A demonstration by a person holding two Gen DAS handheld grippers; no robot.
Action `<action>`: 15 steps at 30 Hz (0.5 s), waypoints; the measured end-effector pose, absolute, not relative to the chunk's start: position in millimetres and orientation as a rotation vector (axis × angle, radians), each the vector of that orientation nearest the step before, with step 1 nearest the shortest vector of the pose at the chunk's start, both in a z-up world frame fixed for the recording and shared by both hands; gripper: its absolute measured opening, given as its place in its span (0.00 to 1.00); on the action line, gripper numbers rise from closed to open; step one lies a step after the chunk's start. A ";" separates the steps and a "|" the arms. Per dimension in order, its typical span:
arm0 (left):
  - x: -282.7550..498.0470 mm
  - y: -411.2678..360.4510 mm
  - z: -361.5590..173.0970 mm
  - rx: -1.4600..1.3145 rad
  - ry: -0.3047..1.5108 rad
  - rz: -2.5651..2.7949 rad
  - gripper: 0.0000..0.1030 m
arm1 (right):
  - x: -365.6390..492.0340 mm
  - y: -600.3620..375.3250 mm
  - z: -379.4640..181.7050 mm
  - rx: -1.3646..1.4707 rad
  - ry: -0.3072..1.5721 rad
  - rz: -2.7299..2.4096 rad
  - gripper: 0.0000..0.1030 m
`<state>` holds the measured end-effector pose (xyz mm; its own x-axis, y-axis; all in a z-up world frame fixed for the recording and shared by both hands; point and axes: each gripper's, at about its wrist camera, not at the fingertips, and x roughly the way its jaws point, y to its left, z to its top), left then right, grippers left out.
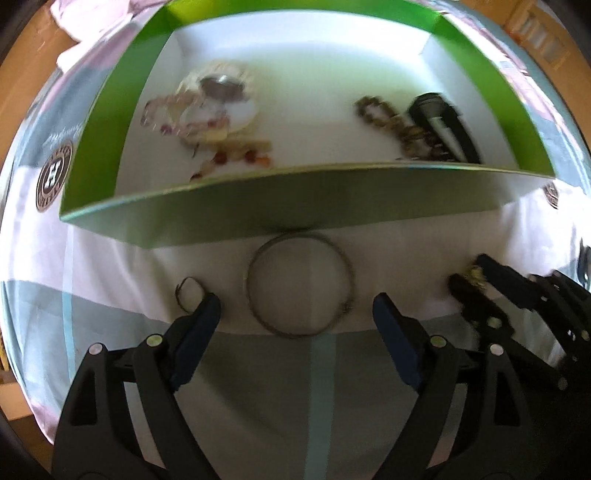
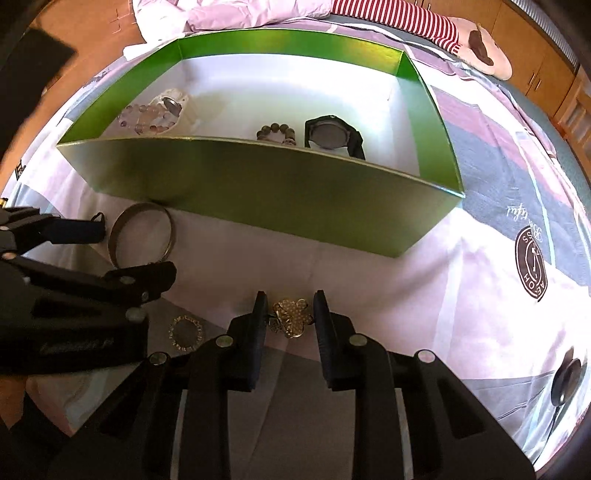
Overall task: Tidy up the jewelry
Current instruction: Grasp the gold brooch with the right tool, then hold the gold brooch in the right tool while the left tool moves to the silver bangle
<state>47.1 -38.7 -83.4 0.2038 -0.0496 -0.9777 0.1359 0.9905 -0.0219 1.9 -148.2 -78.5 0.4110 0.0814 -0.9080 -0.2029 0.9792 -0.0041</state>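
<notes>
Green cardboard box [image 2: 258,192], white inside, sits open-topped on a patchwork bedsheet [image 2: 461,288] in pink, grey and white. Box contents, left part of the floor: a pale beaded bracelet [image 2: 146,120] heaped with other light pieces and a round metal-faced item, blurred in the left wrist view. Right part of the floor: a dark beaded bracelet [image 2: 277,133] just beside a black wristwatch [image 2: 330,136], strap hanging toward the near wall. Outside the box, on the sheet near its front wall: a thin metal bangle [image 1: 299,284] lying flat, its far edge close to the box wall or touching it; cannot tell which. Left gripper [image 1: 295,314] is spread wide, one fingertip on each side of the bangle's near half, no contact seen. A small dark ring-like loop [image 1: 189,293] lies just beside the left fingertip, on its outer side. Right gripper [image 2: 290,317] is narrowed around a gold flower-shaped brooch [image 2: 293,317] studded with small stones; both pads sit at the brooch edges, appearing to pinch it, brooch at or just above the sheet. A small circular stone-set ring [image 2: 185,334] lies on the sheet left of the right gripper, beneath the left gripper's body. Striped red-and-white fabric [image 2: 399,18] and a plush item lie beyond the box.
</notes>
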 end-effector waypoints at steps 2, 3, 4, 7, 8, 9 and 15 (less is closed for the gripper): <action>47.8 -39.5 -84.1 0.087 1.352 -0.117 0.78 | 2.6 -149.4 -79.4 -0.117 1.135 0.180 0.25; 47.6 -40.5 -83.9 0.092 1.349 -0.114 0.77 | 2.4 -149.5 -79.5 -0.119 1.134 0.179 0.25; 47.0 -42.2 -83.5 0.101 1.343 -0.113 0.75 | 3.5 -149.3 -79.8 -0.120 1.133 0.180 0.25; 45.9 -45.9 -81.5 0.115 1.330 -0.123 0.66 | 3.8 -149.3 -80.4 -0.123 1.131 0.181 0.25; 45.3 -44.3 -80.1 0.116 1.327 -0.126 0.62 | 3.9 -149.7 -80.4 -0.123 1.130 0.181 0.25; 42.2 -44.4 -79.3 0.114 1.326 -0.130 0.59 | 3.8 -150.2 -80.3 -0.124 1.129 0.182 0.25; 44.9 -41.6 -73.3 0.089 1.333 -0.130 0.58 | 1.9 -150.6 -78.3 -0.121 1.125 0.192 0.25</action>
